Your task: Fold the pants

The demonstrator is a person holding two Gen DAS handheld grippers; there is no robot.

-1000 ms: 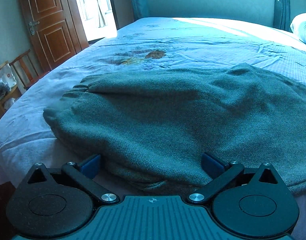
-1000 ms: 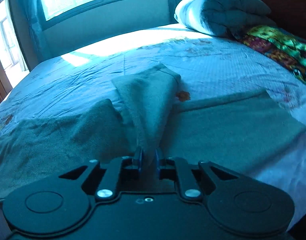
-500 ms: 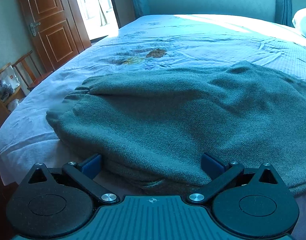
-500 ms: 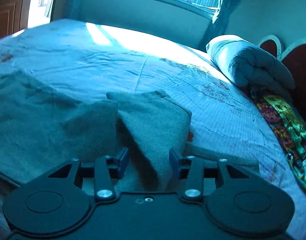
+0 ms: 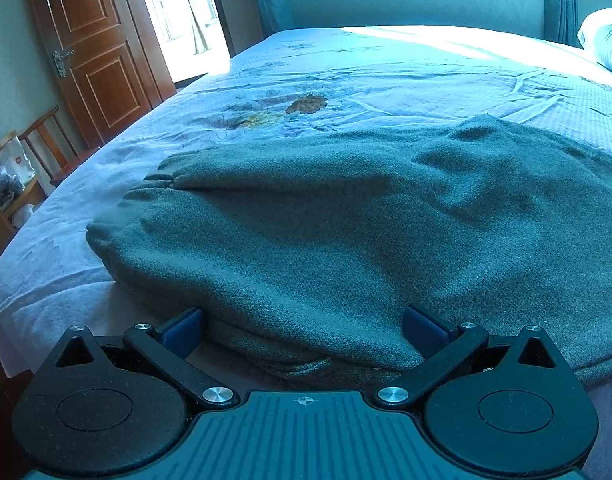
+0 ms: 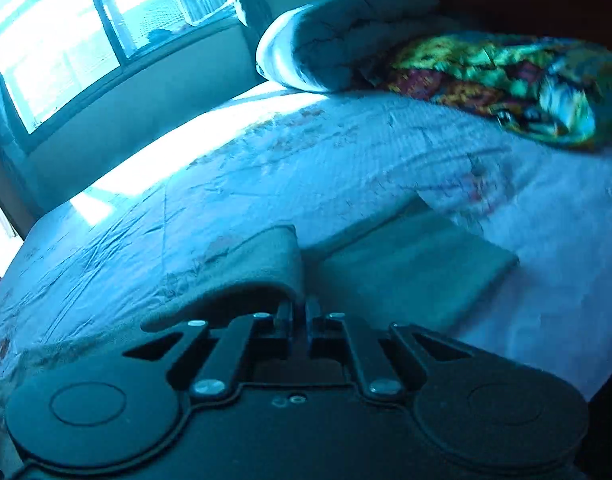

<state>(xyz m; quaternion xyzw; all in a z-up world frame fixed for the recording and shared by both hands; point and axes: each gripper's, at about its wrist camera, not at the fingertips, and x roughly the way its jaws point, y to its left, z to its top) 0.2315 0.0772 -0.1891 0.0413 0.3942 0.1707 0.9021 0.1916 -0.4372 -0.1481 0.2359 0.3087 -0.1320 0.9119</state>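
Dark green pants (image 5: 346,232) lie spread on the bed, the waist end toward the left in the left wrist view. My left gripper (image 5: 302,326) is open, its blue pads on either side of the near edge of the fabric. In the right wrist view my right gripper (image 6: 299,312) is shut on a pant leg (image 6: 258,260), which arches up from the bed to the jaws. The other leg (image 6: 414,268) lies flat to the right.
The pale blue bedsheet (image 5: 386,80) covers the bed, with its left edge (image 5: 34,264) close by. A wooden door (image 5: 90,40) and a chair (image 5: 46,140) stand at the left. A rolled duvet (image 6: 346,36) and a colourful blanket (image 6: 506,80) lie at the headboard.
My right gripper opened half a second ago and has shut again on the pant leg, lifting it; the view has swung toward the headboard. The left gripper has stayed open at the pants' edge.
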